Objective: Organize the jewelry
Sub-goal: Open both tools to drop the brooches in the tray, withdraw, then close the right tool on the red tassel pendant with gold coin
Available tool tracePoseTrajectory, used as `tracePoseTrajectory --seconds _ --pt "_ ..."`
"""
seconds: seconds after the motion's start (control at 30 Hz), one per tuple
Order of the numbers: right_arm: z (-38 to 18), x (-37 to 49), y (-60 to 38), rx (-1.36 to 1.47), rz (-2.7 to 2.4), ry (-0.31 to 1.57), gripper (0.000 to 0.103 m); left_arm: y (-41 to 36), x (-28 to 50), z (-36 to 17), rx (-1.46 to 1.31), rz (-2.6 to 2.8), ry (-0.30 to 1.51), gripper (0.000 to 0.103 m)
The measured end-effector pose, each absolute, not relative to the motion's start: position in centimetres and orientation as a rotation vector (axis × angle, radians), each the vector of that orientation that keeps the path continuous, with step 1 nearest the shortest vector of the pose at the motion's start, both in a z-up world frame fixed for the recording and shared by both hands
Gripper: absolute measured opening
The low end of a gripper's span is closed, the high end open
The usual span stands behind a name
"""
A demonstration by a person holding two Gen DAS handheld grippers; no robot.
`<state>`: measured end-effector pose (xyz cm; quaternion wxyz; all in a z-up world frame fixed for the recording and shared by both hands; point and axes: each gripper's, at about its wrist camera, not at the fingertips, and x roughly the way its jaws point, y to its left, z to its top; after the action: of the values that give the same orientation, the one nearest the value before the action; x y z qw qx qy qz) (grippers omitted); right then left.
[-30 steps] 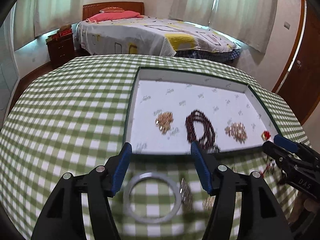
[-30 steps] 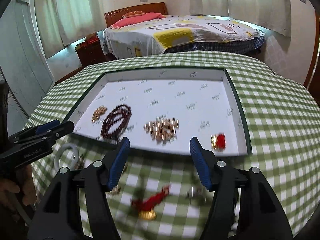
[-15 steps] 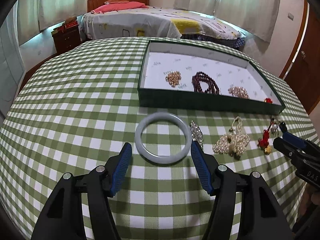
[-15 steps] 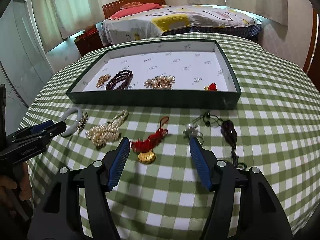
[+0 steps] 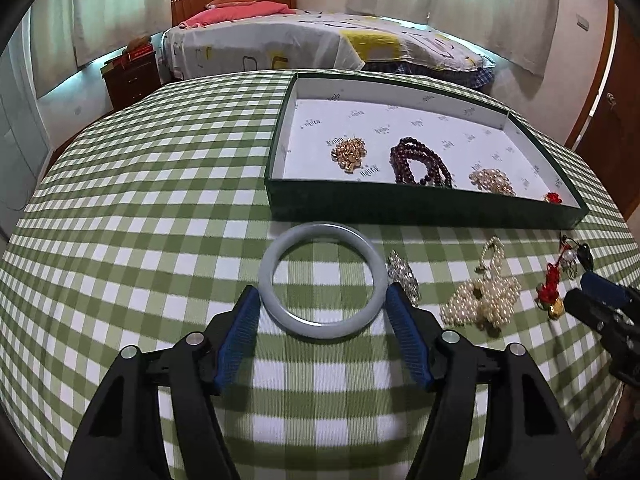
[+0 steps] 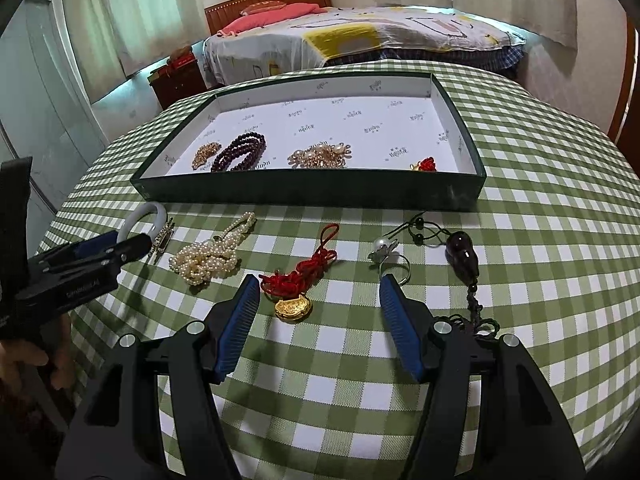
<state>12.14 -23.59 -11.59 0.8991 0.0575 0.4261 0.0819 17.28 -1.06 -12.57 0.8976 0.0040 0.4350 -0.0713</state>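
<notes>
My left claw [image 5: 322, 300] is opening around the pale bangle [image 5: 322, 279], pads not pressing it. My right claw [image 6: 318, 286] hangs released above the red charm [image 6: 298, 280].

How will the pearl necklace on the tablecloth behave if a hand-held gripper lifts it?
The pearl necklace lies in a loose heap, so it is probably floppy and would dangle in strands. Its round, glossy beads may slip between the pads. Its tail toward the box would likely drag behind.

Left gripper [image 5: 322, 300] jaws opening, pale grey-green stone bangle [image 5: 322, 279] flat on green-checked table [image 5: 140, 240] between tips, unpressed. Dark green tray [image 5: 420, 204] just beyond; white pearl strand [image 5: 482, 300] right.
</notes>
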Motion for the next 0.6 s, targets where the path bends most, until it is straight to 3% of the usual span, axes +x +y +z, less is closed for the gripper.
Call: tracePoseTrajectory --seconds 0.2,0.6 --pt "-12.1 12.4 -23.6 0.120 0.171 0.894 0.061 -1.3 18.6 -12.8 0.015 -0.138 0.890 0.070" --pt "-12.3 12.8 -23.8 0.124 0.170 0.898 0.061 -0.8 18.4 -12.9 0.028 -0.149 0.866 0.068"
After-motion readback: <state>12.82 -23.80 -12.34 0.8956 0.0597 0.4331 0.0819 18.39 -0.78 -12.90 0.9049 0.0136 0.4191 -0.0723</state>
